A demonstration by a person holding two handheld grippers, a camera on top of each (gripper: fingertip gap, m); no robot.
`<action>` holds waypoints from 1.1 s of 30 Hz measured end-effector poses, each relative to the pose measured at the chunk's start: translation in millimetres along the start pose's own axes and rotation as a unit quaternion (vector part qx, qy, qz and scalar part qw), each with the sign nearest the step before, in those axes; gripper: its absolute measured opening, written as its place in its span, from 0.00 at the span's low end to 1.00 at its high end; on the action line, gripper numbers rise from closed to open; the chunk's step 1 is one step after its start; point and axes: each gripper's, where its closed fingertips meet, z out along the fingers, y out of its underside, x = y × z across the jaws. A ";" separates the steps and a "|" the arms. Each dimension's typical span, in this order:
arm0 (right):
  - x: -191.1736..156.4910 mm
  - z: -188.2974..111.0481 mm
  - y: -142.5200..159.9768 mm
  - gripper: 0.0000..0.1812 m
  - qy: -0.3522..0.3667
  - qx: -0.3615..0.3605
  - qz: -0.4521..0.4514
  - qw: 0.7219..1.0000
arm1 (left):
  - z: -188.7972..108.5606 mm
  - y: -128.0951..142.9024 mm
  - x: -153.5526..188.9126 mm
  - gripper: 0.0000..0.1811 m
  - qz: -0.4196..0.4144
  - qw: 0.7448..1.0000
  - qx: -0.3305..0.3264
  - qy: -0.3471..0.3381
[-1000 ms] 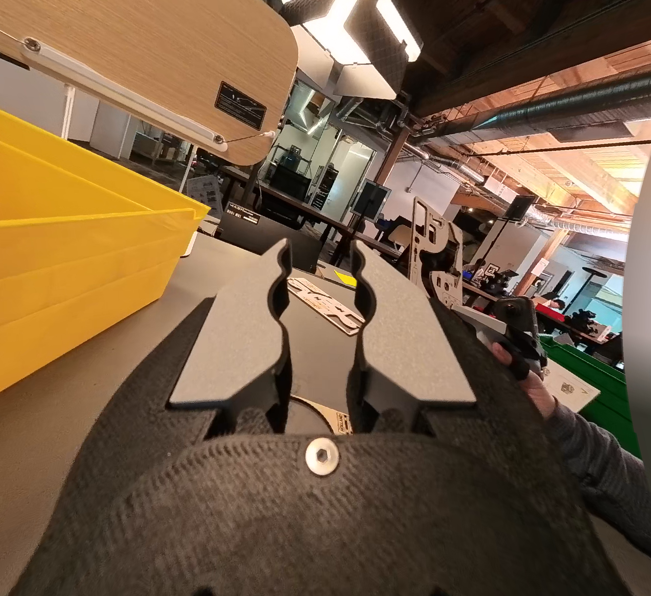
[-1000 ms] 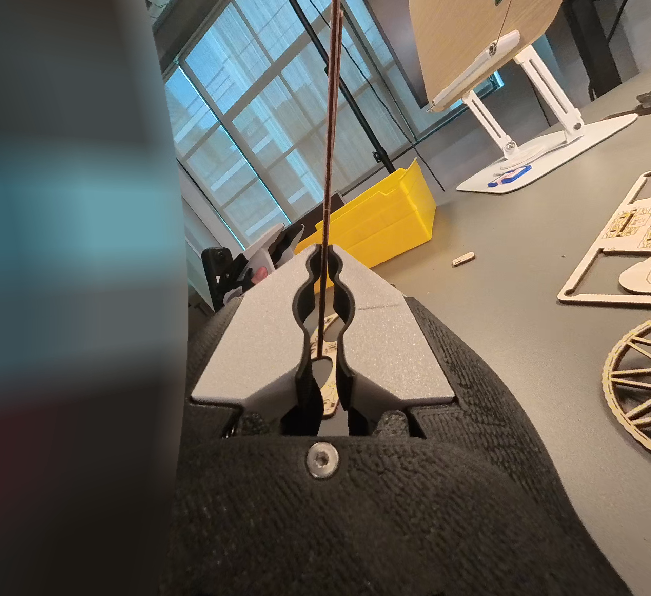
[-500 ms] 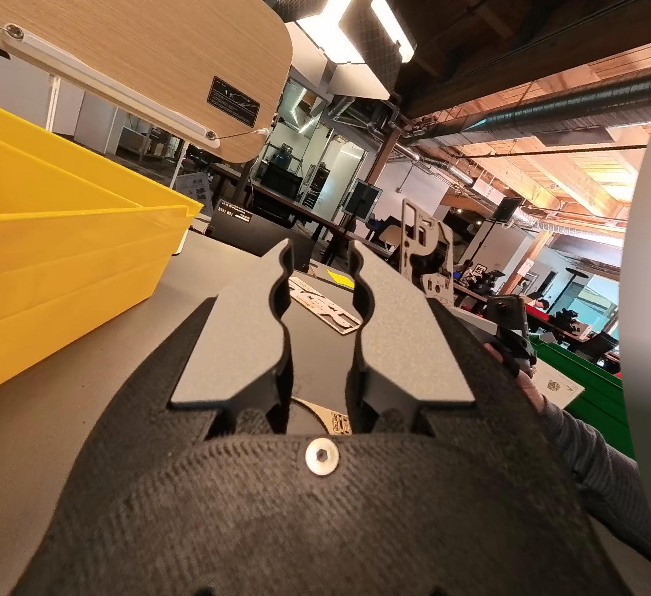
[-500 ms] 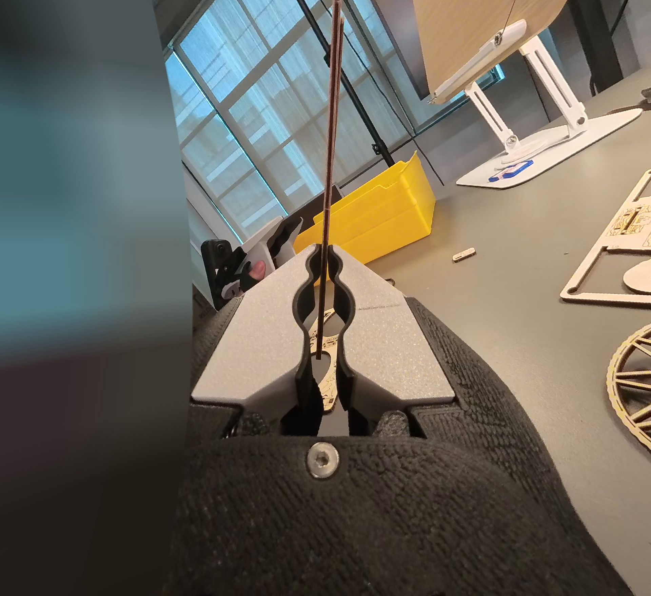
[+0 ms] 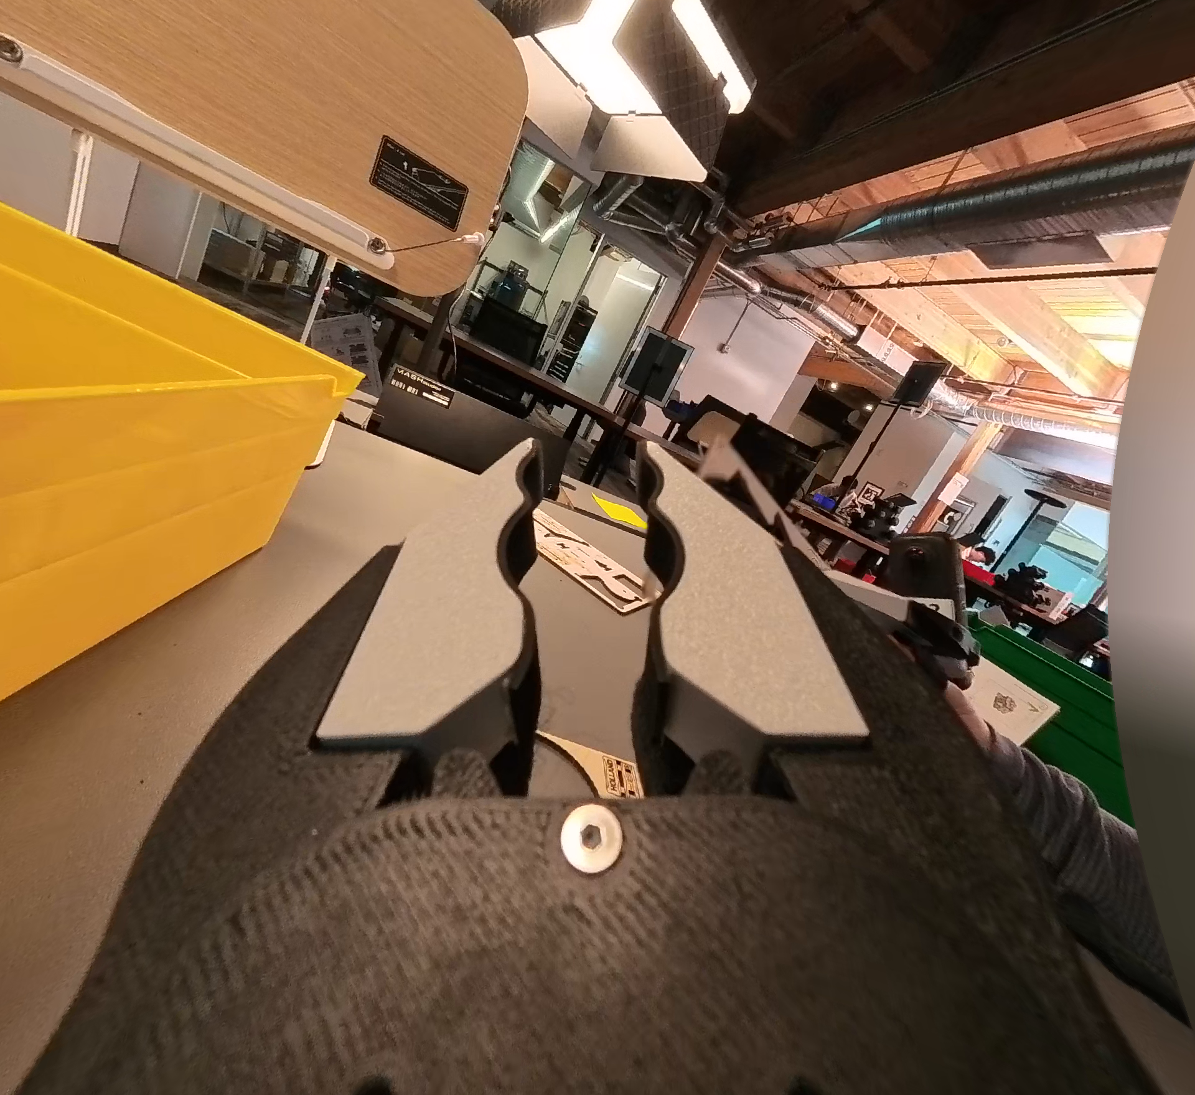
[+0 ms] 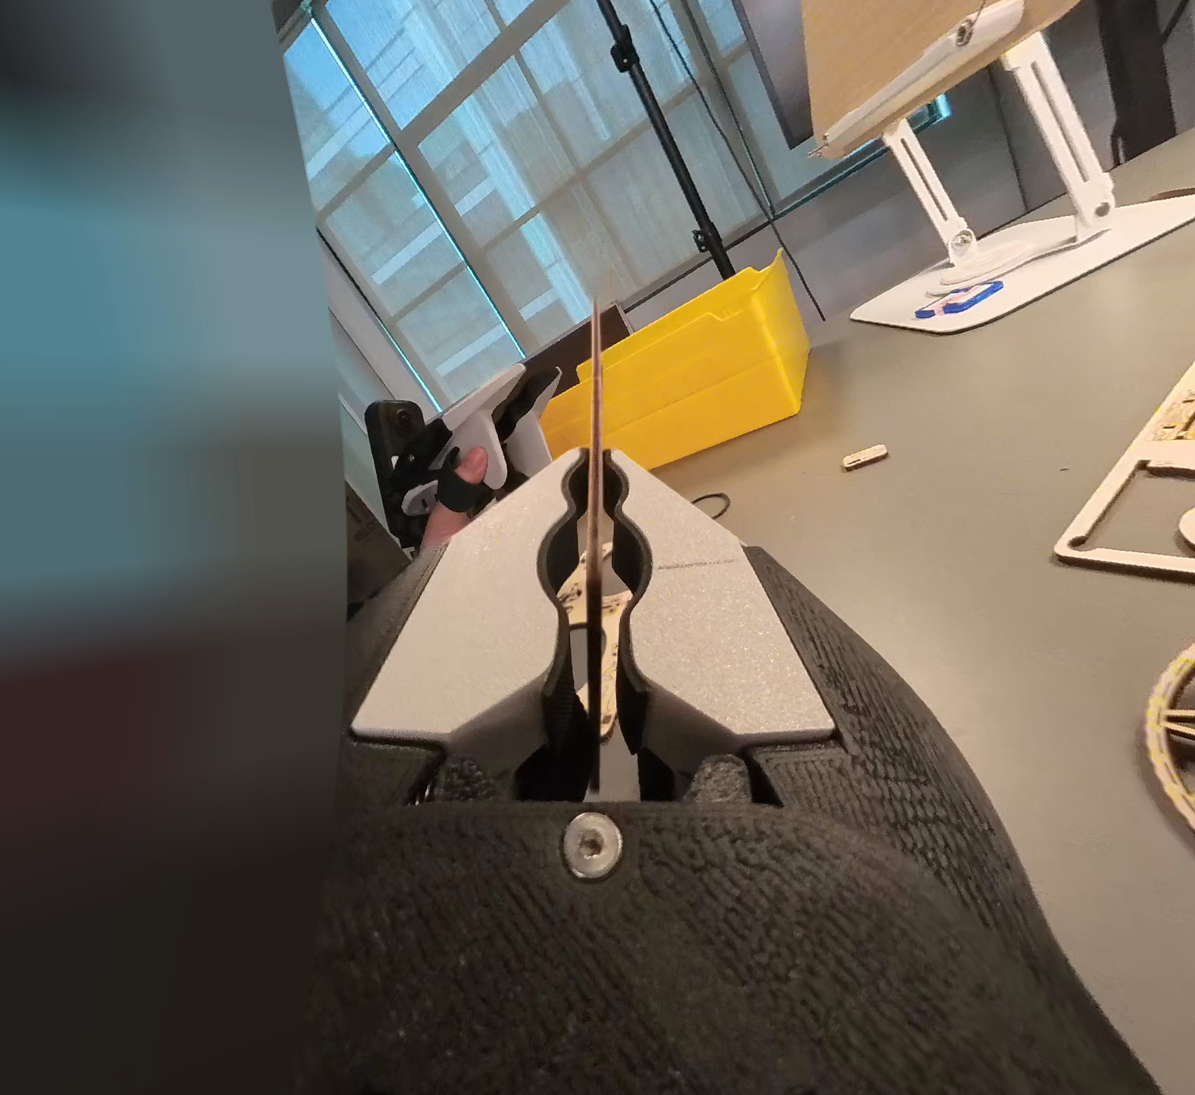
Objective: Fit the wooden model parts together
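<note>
An open-plan industrial workshop or lab: exposed timber ceiling beams (image 5: 1009, 113) with round metal ducts (image 5: 1009, 210), a boxy studio light panel (image 5: 621, 29), rows of distant worktables (image 5: 834, 520), tall gridded windows (image 6: 517, 158), and a yellow plastic bin (image 6: 685, 372).

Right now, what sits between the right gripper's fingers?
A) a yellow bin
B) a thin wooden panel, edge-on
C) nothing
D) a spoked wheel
B: the right gripper is shut on a thin wooden panel seen edge-on, sticking up past the fingertips.
</note>
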 end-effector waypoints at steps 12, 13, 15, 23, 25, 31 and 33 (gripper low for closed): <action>-4.7 2.1 1.8 0.01 -0.003 -0.008 -0.022 1.000 | 0.0 0.3 0.4 0.15 -0.002 1.000 -0.001 0.002; -3.0 1.6 1.1 0.01 0.006 -0.007 -0.030 1.000 | 0.0 0.3 0.4 0.15 -0.002 1.000 -0.001 0.002; 2.0 0.6 1.3 0.01 0.035 -0.014 -0.061 0.997 | 0.0 0.4 0.5 0.15 -0.002 1.000 -0.001 0.002; 14.2 4.9 17.8 0.01 0.137 -0.101 -0.221 0.960 | 0.0 0.4 0.8 0.14 -0.003 1.000 -0.001 0.004; 17.9 4.6 21.7 0.01 0.155 -0.121 -0.243 0.950 | -0.1 0.1 0.8 0.14 -0.002 1.000 0.000 0.003; 26.8 2.3 27.1 0.01 0.192 -0.152 -0.268 0.932 | 0.0 0.2 1.0 0.14 -0.003 1.000 0.000 0.004; 29.9 1.0 27.4 0.01 0.202 -0.157 -0.268 0.929 | 0.0 0.2 1.0 0.14 -0.003 1.000 -0.001 0.004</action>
